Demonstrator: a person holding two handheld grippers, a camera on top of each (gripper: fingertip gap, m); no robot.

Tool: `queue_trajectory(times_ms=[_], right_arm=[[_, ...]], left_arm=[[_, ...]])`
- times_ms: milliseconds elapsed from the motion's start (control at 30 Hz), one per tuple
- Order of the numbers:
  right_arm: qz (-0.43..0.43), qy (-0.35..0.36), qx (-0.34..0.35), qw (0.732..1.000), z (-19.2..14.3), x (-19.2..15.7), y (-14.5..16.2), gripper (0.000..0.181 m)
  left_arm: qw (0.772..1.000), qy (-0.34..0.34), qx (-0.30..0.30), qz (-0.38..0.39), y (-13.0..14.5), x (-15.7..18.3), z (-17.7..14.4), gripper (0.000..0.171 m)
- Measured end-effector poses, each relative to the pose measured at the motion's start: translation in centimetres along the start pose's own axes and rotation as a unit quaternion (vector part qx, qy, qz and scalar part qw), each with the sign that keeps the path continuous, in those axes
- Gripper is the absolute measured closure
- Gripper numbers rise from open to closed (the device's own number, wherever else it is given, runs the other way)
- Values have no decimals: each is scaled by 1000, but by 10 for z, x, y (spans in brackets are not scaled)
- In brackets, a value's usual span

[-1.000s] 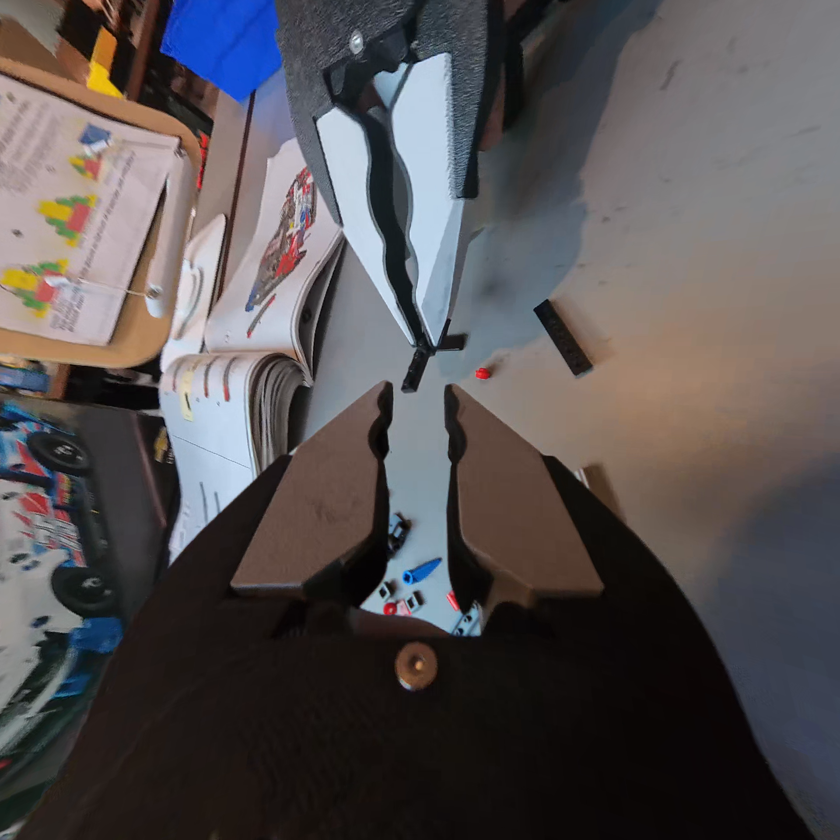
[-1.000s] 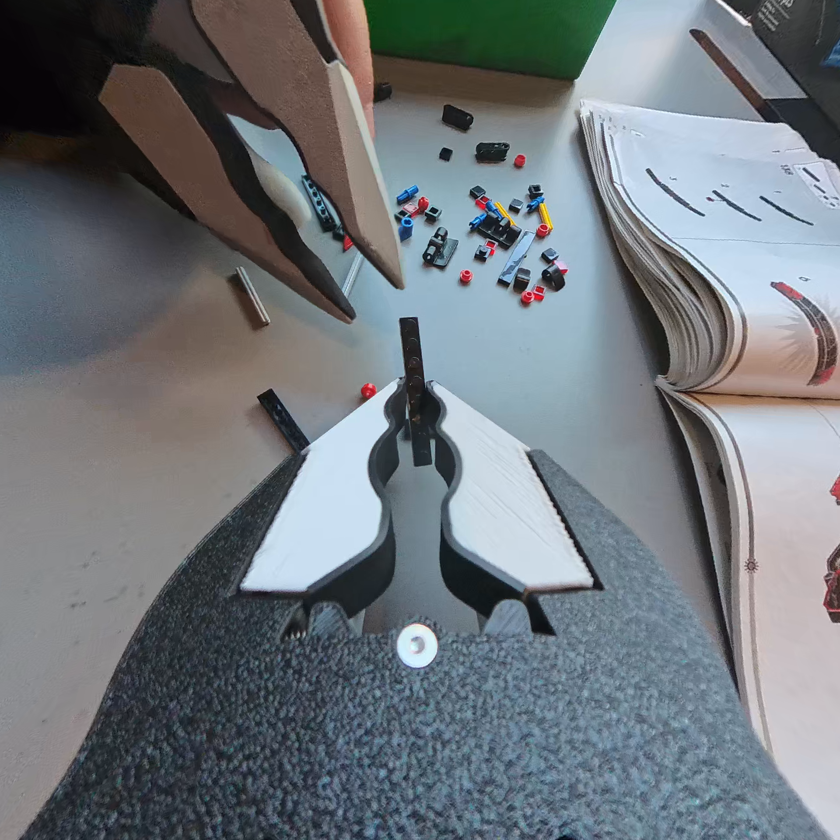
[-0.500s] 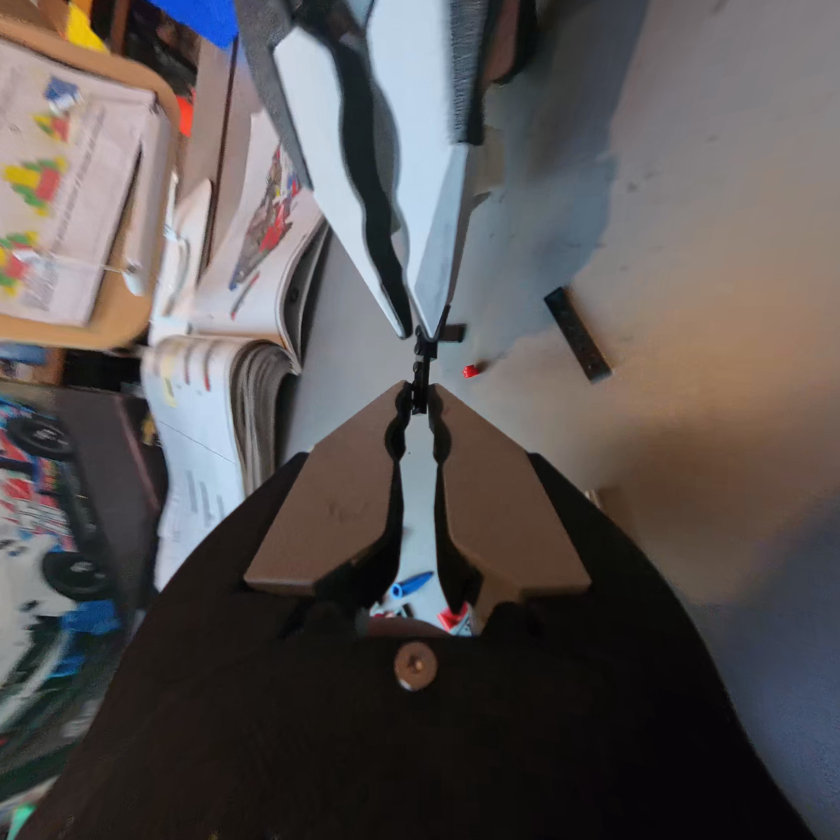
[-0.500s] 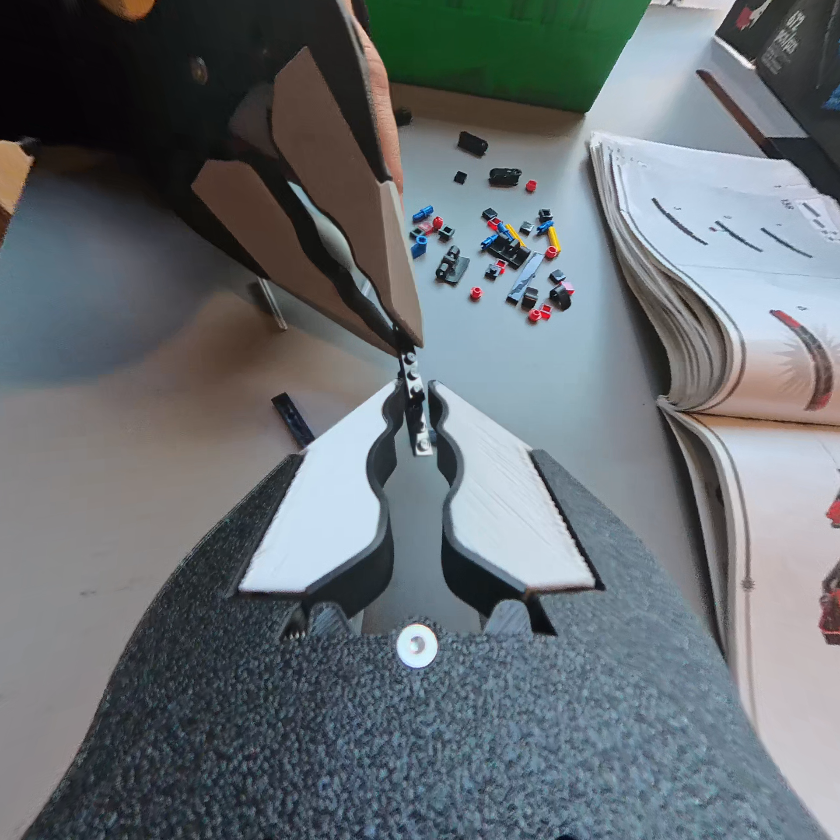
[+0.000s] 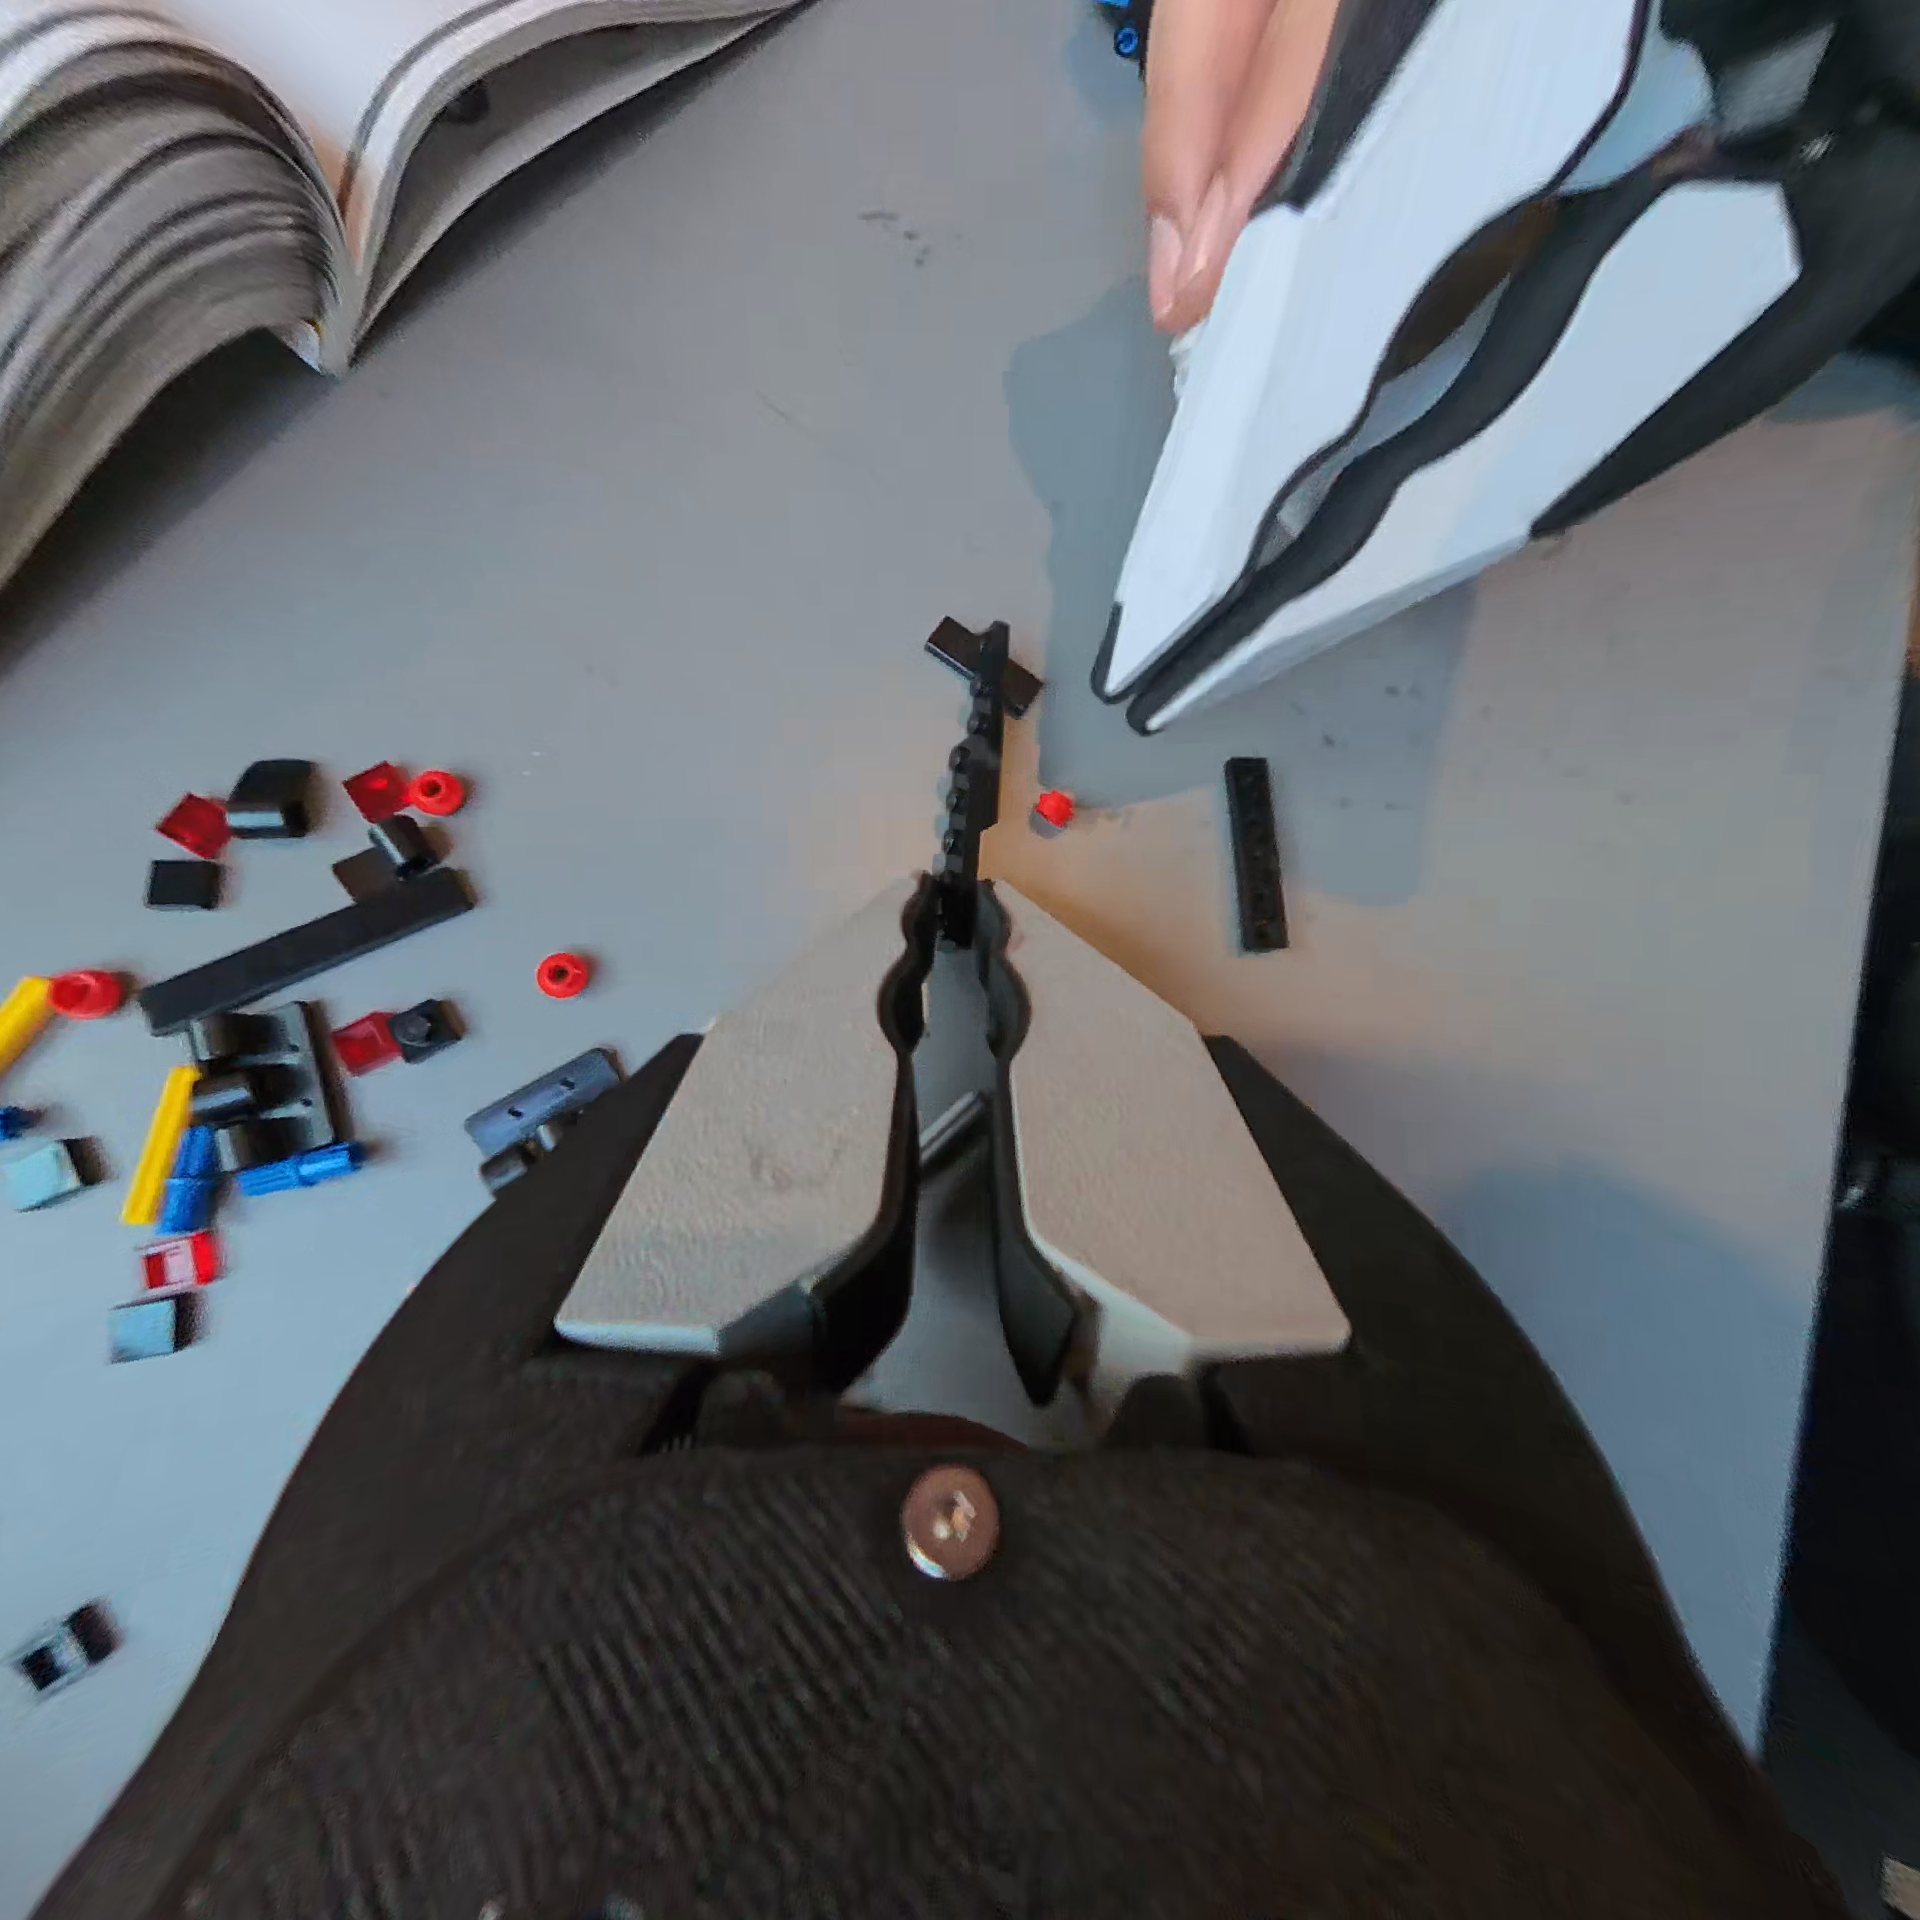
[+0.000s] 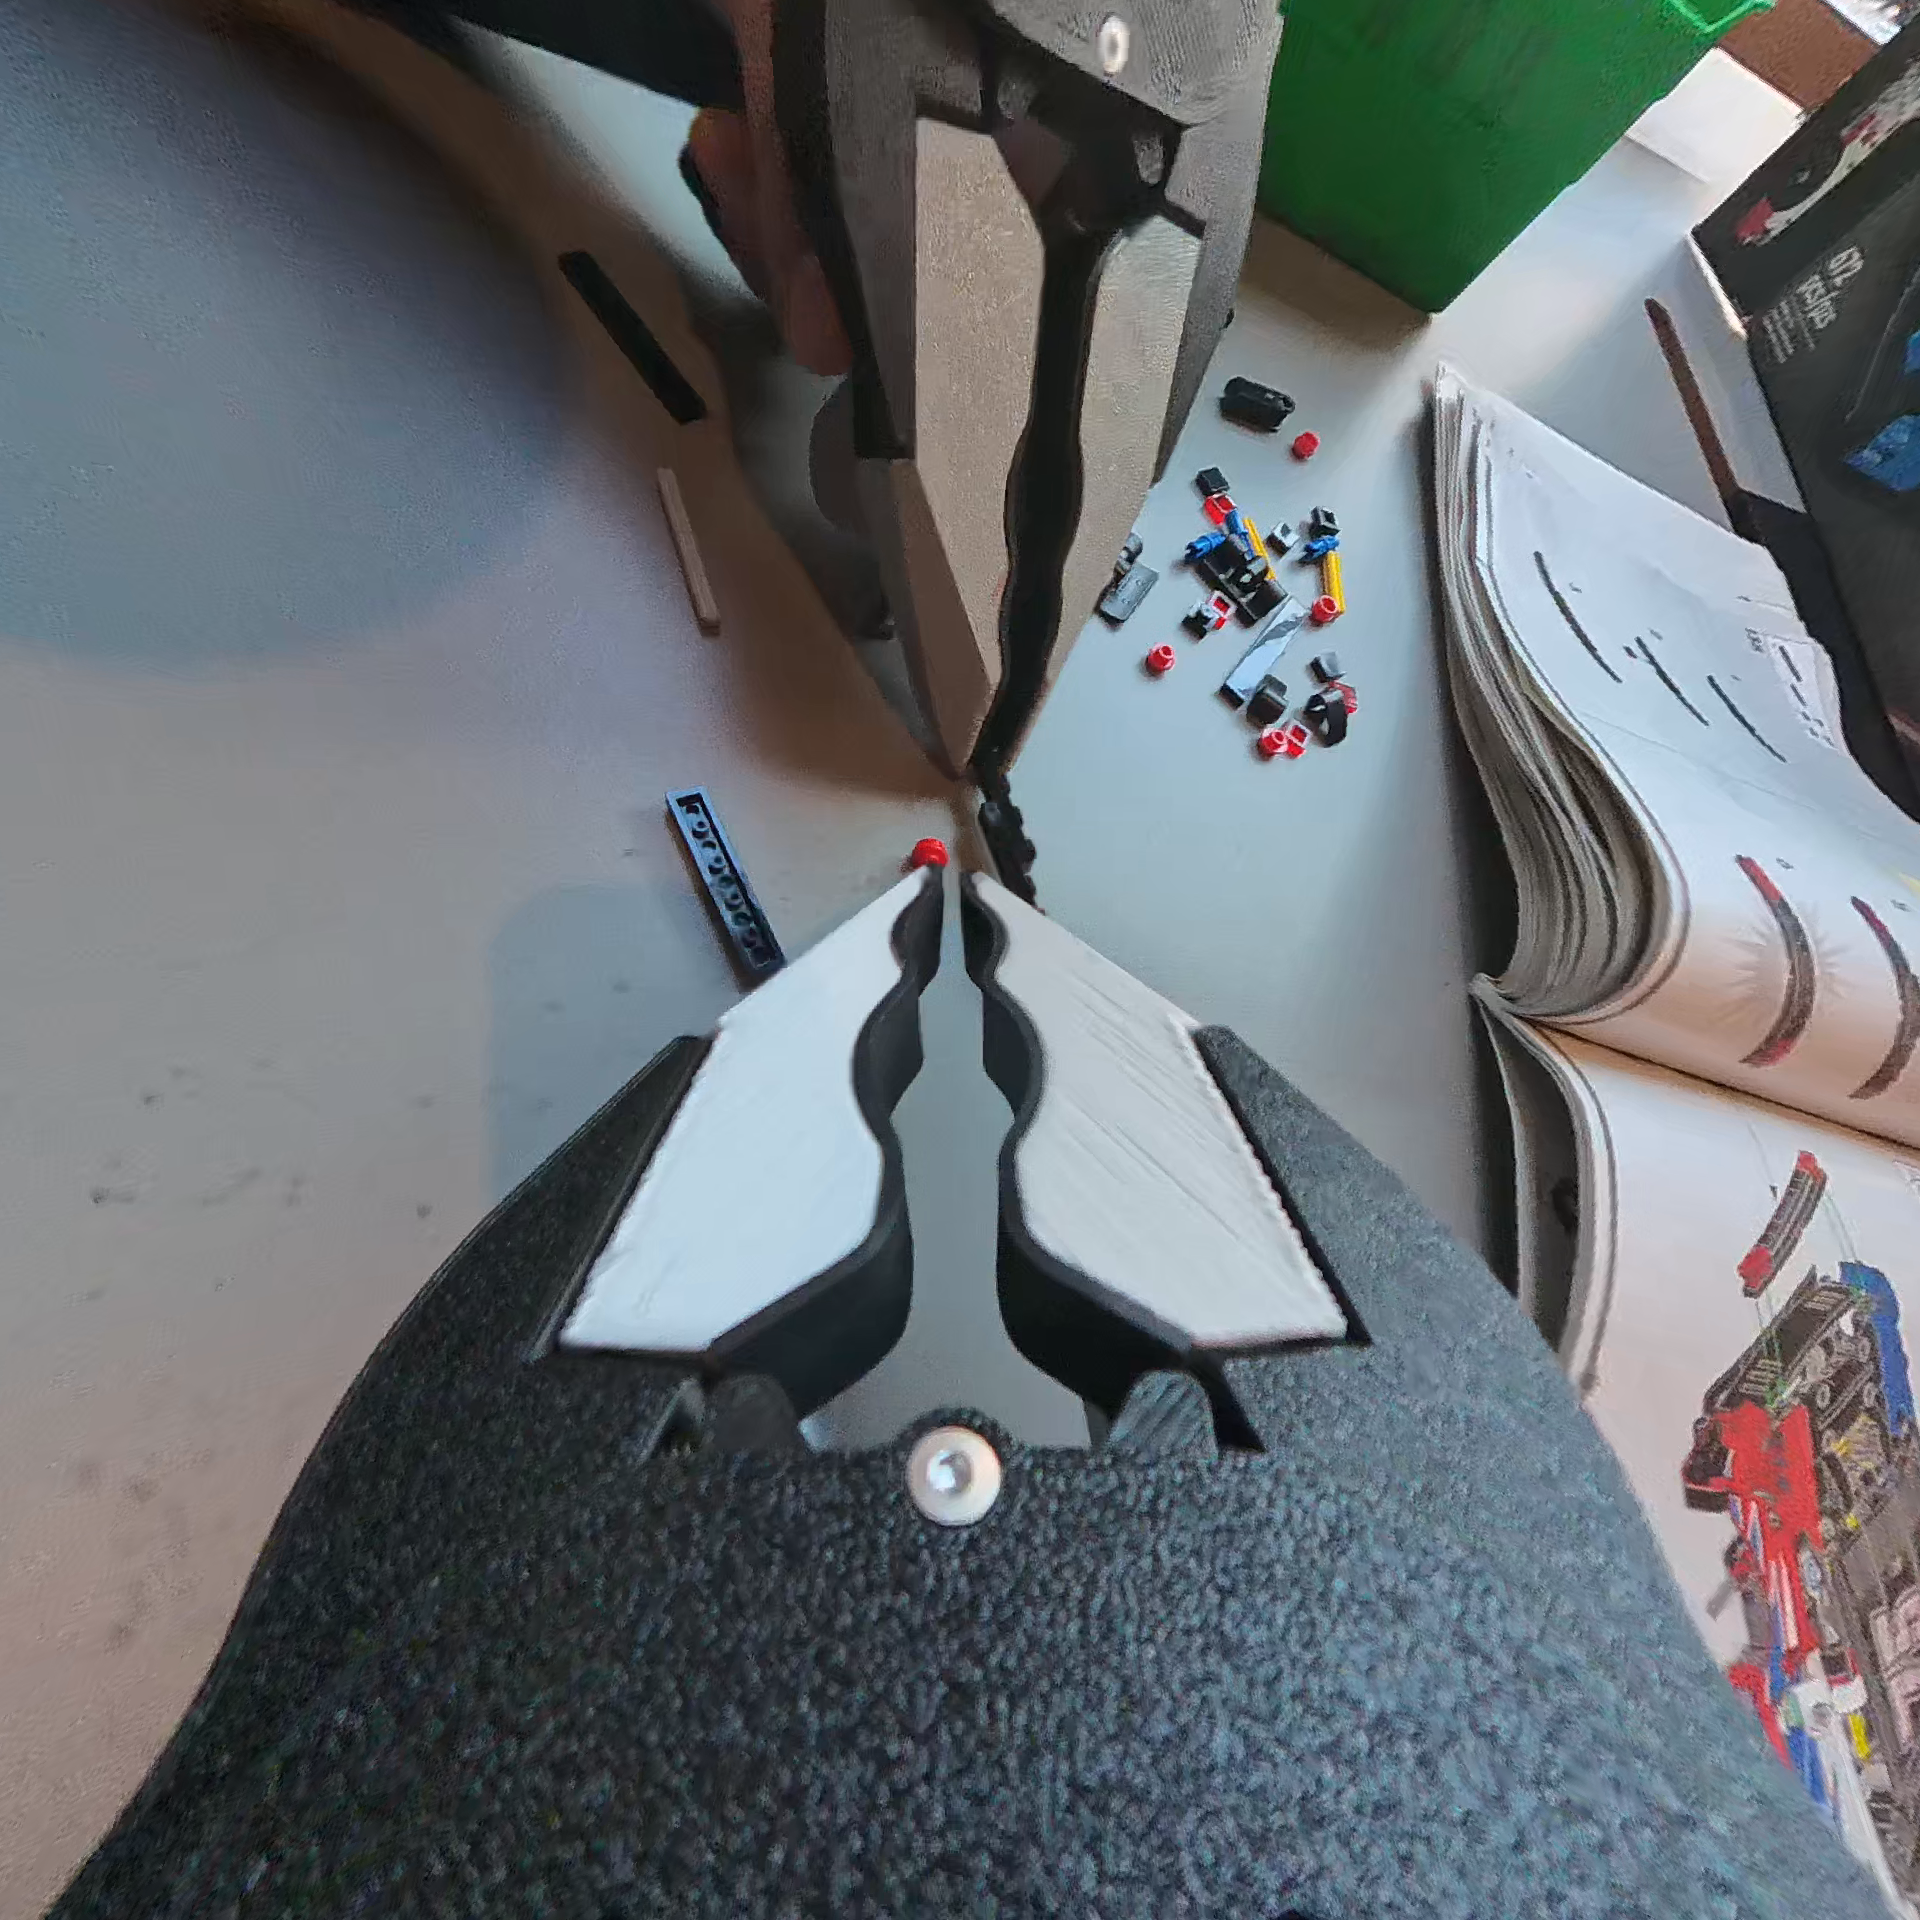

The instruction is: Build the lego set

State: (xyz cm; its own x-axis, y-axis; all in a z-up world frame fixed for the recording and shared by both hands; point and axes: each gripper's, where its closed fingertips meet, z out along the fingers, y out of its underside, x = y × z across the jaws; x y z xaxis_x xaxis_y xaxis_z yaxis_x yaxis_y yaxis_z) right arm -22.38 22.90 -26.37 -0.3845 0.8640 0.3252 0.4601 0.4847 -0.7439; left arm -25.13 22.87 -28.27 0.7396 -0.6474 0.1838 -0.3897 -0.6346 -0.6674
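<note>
Left gripper (image 5: 958, 902) pinches the black studded strip (image 5: 971, 779); right gripper (image 6: 951, 883) — jaws nearly together — holds nothing.

Both my wrist cams sit low and close over the grey table (image 5: 644, 499), aimed along their own fingers. They face each other across the little red stud (image 5: 1054, 807) (image 6: 928, 853), so each catches the other gripper beyond it.
</note>
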Motion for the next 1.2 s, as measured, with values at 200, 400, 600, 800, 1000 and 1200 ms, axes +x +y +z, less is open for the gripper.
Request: queue_trajectory(times_ms=[200, 400, 600, 800, 1000, 1200], right_arm=[[-3, 3, -11, 1000, 10, -5, 1, 177], [-2, 2, -12, 1000, 12, -6, 1, 173], [9, -1, 0, 1000, 10, -5, -1, 173], [22, 0, -4, 1000, 9, -3, 1, 173], [37, -19, -25, 999, 7, -6, 7, 174], [47, -22, -21, 998, 10, -8, 4, 174]], left_arm=[[1000, -2, -3, 4, 2, -1, -2, 166], [1000, -7, -9, 19, 3, 0, -3, 163], [999, -28, -18, 43, 5, -5, -10, 156], [996, -50, -5, 74, -1, -8, -22, 156], [991, -49, -6, 125, -2, 4, -15, 159], [981, -65, -24, 183, 2, 12, -6, 159]])
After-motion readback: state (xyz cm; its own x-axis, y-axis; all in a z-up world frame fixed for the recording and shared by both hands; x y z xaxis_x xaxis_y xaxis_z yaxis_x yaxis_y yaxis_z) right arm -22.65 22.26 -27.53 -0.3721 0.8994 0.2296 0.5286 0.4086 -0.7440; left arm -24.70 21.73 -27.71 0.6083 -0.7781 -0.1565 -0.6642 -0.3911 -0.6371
